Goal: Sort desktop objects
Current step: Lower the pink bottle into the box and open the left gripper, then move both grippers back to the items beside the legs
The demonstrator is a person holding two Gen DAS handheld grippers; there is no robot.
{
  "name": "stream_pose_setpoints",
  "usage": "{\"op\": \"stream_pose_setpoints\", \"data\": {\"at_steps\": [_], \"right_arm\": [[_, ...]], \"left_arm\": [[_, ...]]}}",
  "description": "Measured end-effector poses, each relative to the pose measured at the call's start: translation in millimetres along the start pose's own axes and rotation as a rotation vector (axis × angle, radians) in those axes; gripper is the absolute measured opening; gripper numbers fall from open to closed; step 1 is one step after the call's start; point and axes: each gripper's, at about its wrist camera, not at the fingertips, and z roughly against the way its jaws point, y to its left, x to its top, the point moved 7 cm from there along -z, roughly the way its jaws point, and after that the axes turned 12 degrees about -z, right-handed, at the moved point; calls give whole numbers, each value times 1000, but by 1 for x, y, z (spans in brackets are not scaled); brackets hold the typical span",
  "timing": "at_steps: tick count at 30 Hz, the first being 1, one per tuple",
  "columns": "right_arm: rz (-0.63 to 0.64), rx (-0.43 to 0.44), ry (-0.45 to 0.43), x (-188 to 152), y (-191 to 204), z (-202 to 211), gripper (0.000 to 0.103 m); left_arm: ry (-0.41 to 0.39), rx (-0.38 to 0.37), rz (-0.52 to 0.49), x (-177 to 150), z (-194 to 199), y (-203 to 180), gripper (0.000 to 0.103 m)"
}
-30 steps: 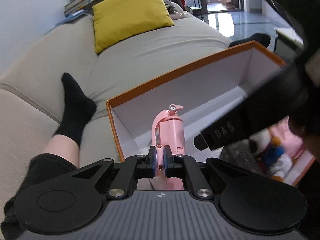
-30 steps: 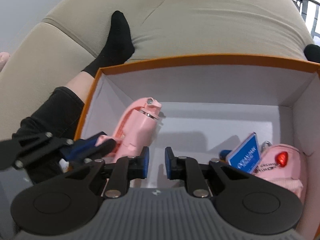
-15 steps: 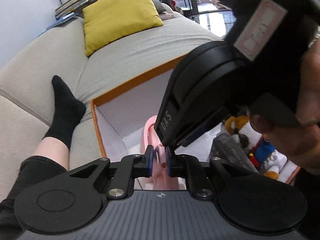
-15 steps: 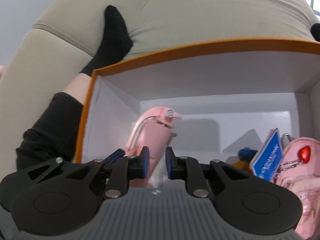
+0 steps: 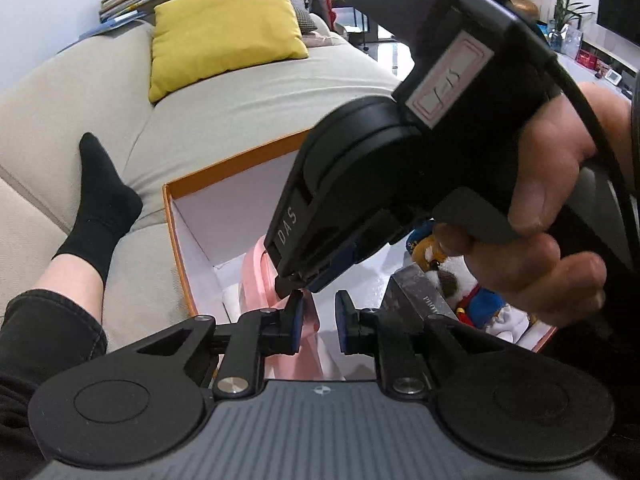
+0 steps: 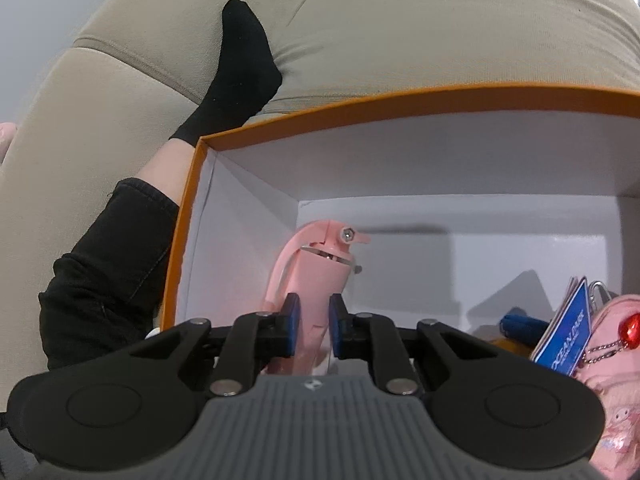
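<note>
A pink toy fire extinguisher (image 6: pixel 316 276) stands upright in the left end of an orange-rimmed white box (image 6: pixel 400 98). My right gripper (image 6: pixel 314 322) has its blue pads on either side of the extinguisher's body and grips it. In the left wrist view my left gripper (image 5: pixel 318 326) is open, its pads apart, with the pink extinguisher (image 5: pixel 260 280) just beyond them. The right gripper's black body (image 5: pixel 400 152) fills that view and hides most of the box (image 5: pixel 224 164).
The box's right end holds a pink pouch (image 6: pixel 616 380), a blue card (image 6: pixel 568 336), a plush toy (image 5: pixel 468 292) and a dark packet (image 5: pixel 420 296). A leg in a black sock (image 6: pixel 236 68) rests on the beige sofa (image 6: pixel 440 20) left of the box. A yellow cushion (image 5: pixel 220 28) lies behind.
My left gripper has opened and let go of the pink extinguisher. My right gripper has moved in from the right and closed around the extinguisher.
</note>
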Motion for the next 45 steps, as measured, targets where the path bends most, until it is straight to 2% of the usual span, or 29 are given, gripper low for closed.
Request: {"op": "stream_pose_setpoints", "data": {"at_steps": [5,10,12,15,17,21,26,29,32,41,45], "right_arm": [[-10,-24,-4,-1,-9,4,17],[-28,-39,17,-1,-17,1,17],[-13,-46,31,-4,-16,-4,15],[27,-45,33,-6,-12,-9,14],[63,-37,30,-6,-5,-10,14],[138,-49,28,-6,9,-14,13],[136,-37,50,-6,13,-21,9],[138,-28,54,-7,15,-25,4],[159,-51,48,-8,17,-23,4],[152,-86,-46,-15,11,10,6],[176,-59,-117,-28,17,34,6]], "left_arm": [[-10,-38,-7,4,-7,-8,9],[53,-87,35,2,-24,-13,5],[92,-54,56,-1,-30,-8,5],[105,-60,100,-5,-32,-1,5],[94,-52,92,-4,-27,0,5],[56,-85,110,-2,-11,3,5],[17,-104,158,-10,13,18,5],[4,-94,184,-14,24,27,5],[-6,-78,208,-12,31,34,6],[-65,-95,280,-24,48,55,6],[-63,-29,328,-35,61,76,6]]}}
